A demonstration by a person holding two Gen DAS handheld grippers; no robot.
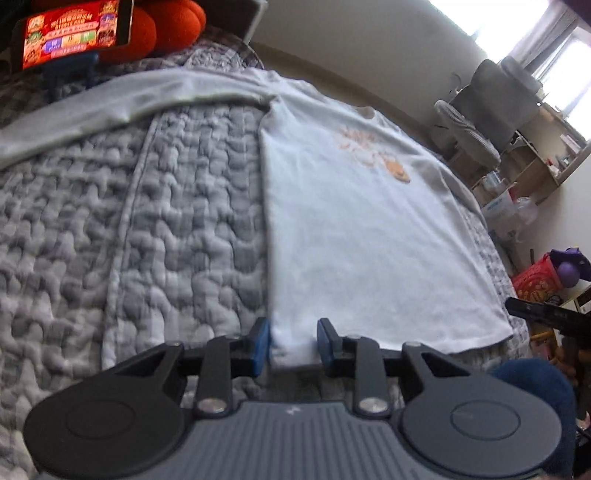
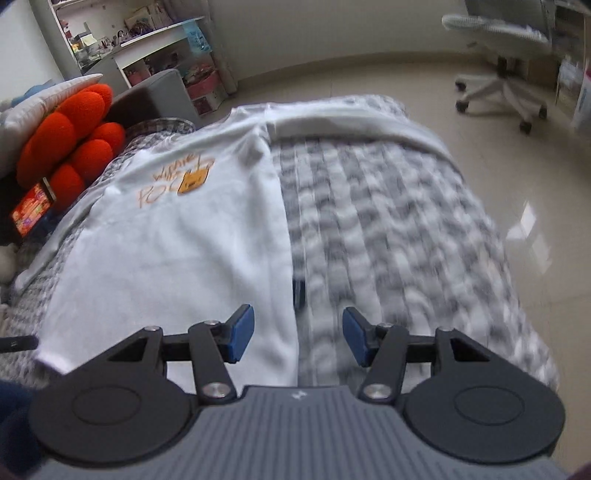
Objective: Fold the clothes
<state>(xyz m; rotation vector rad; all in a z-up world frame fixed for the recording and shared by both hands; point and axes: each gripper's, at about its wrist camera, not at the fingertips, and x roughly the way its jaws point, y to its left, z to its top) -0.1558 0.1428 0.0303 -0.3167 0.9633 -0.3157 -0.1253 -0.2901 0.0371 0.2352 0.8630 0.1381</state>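
Observation:
A white long-sleeved shirt with an orange print lies flat on the grey quilted bed, its sleeves stretched out to the sides. My left gripper is at the shirt's near left hem corner. Its blue pads stand apart, with the white fabric bunched in the gap between them. My right gripper hangs open over the shirt's near right edge, one finger above the cloth and one above the quilt, holding nothing. The right gripper's dark tip also shows at the hem's other corner.
An orange plush cushion and a lit phone on a stand sit at the head of the bed. A swivel chair, shelves and boxes stand on the tiled floor around the bed. A person's blue sleeve is close by.

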